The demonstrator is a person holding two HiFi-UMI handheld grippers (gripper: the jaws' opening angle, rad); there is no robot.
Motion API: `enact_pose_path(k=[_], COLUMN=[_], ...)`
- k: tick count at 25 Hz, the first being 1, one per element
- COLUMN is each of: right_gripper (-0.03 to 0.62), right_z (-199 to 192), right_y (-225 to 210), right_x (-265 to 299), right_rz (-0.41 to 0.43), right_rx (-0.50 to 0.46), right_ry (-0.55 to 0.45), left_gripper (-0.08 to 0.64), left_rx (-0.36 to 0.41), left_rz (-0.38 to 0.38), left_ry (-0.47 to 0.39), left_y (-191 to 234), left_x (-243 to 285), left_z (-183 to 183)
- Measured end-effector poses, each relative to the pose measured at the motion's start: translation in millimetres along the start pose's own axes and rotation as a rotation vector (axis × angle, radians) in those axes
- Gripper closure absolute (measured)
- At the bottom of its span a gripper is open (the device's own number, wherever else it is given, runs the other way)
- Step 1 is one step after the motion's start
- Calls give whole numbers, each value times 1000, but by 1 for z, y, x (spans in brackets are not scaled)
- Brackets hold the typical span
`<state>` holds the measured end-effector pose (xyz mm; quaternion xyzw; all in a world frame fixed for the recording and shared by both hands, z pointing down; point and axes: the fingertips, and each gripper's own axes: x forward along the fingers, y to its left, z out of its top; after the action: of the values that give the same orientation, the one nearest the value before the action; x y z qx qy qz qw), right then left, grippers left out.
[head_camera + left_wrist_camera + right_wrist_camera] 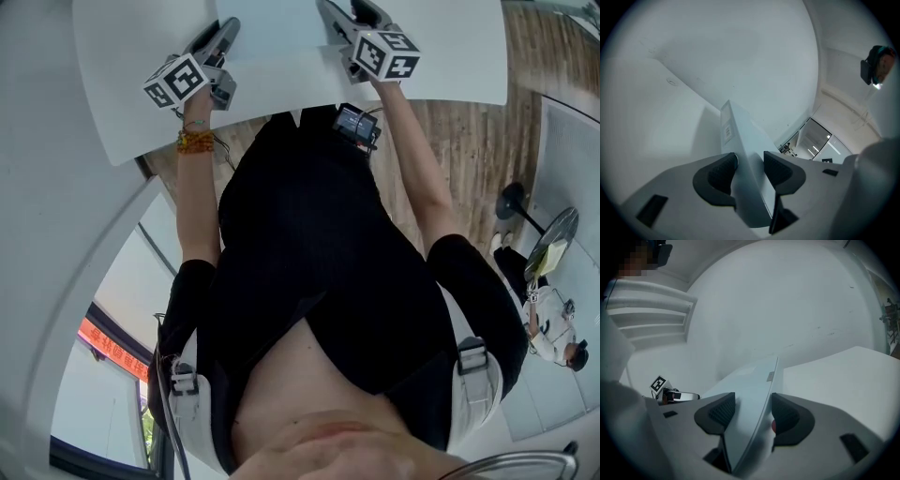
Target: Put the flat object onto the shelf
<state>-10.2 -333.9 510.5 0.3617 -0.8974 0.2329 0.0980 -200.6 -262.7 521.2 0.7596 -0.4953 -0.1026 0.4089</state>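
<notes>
The flat object [749, 140] is disappearing between and beneath the left tongs [750, 171], its near end hidden; the small label [726, 132] on its edge is showing too blurred for reading. In the head view, the right tongs [349, 13] are being cut by the top edge, and the flat object's outline is melting into the white bench [122, 75]

Bright office-like hall, as far as I can tell.
Wood-plank floor [469, 141] lies beneath me; at four o'clock a person [553, 323] sits by a small round pedestal table [558, 234]; glass partitions [820, 140] stand farther off.
</notes>
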Motion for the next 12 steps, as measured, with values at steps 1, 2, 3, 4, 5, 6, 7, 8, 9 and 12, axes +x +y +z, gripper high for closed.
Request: enact_pose_path(k=[1, 2, 3, 4, 5, 6, 7, 8, 9, 12], right_gripper=[360, 360, 360, 360, 359, 359, 359, 359, 359, 359], right_z=[-3, -7, -9, -12, -13, -15, -18, -20, -23, -32], right_y=[-2, -4, -6, -9, -11, -13, -15, -17, -18, -21], right_x=[3, 7, 9, 12, 13, 14, 15, 16, 16, 18], right_rz=[-1, -2, -4, -7, -10, -14, -16, -17, -16, -17], right_rx=[5, 10, 17, 22, 27, 31, 36, 43, 52, 74], right_ry=[8, 15, 22, 29, 36, 44, 52, 60, 68, 88], left_gripper=[364, 364, 364, 364, 365, 364, 364, 364, 364, 364], left_rx=[-6, -10, -10, -8, -6, -5, -5, -6, -7, -6], left_rz=[5, 11, 16, 17, 16, 15, 16, 18, 20, 27], left_ry=[7, 13, 17, 18, 20, 25, 33, 39, 44, 61], left_y=[5, 10, 13, 14, 14, 14, 14, 15, 16, 20], left_x=[2, 4, 6, 8, 10, 12, 14, 15, 16, 18], left_z=[-2, -3, -4, -4, -4, -4, -6, -7, -8, -11])
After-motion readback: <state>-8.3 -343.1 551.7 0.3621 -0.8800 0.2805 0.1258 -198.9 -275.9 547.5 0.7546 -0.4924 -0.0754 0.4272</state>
